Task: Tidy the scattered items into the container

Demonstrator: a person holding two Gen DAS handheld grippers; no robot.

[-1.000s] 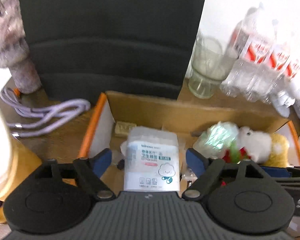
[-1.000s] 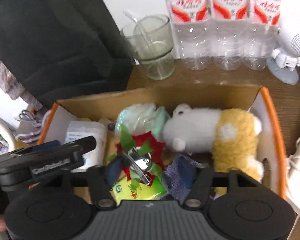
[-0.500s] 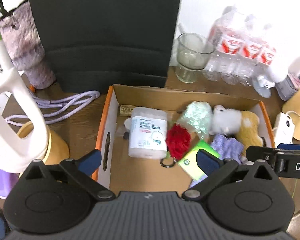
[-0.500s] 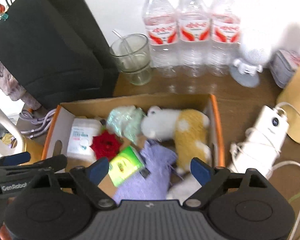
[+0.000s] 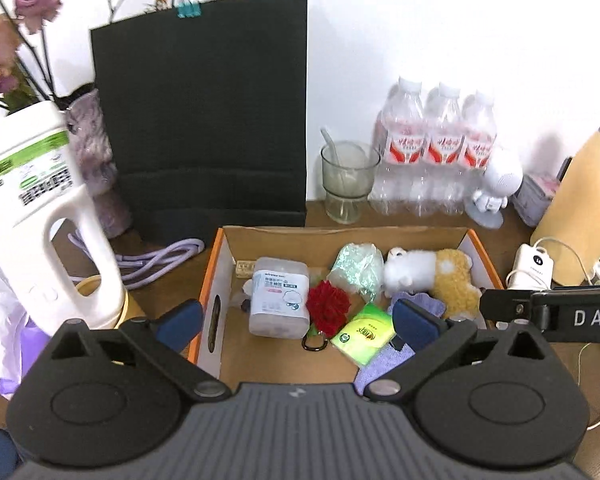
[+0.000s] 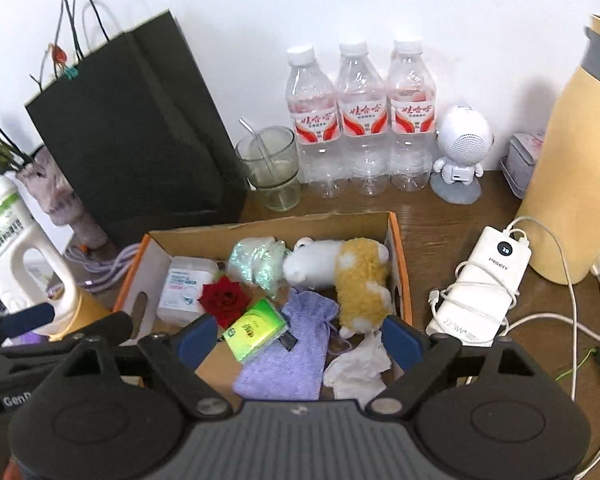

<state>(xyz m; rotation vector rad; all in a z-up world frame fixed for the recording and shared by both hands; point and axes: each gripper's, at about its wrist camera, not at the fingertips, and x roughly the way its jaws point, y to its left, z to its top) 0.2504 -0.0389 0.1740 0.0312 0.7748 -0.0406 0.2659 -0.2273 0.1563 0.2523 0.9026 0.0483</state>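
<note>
Currently, my left tongs (image 5: 296,318) spread, empty | my right tongs (image 6: 300,338) just widened, empty | cardboard box (image 6: 398,240) below and ahead of both, long axis left-right | cotton-swab tub (image 5: 278,298), rose (image 6: 225,299), tissue pack (image 6: 254,328), plush toy (image 6: 348,272) inside | right tongs nearer its right end.

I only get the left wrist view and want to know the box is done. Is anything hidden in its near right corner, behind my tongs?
Observer: Yes. A crumpled white tissue lies in the orange-edged cardboard box, beside the lilac towelling pouch.
Operator: Are the right tongs carrying anything?
Observer: No. The right tongs have just been opening and hold nothing.
</note>
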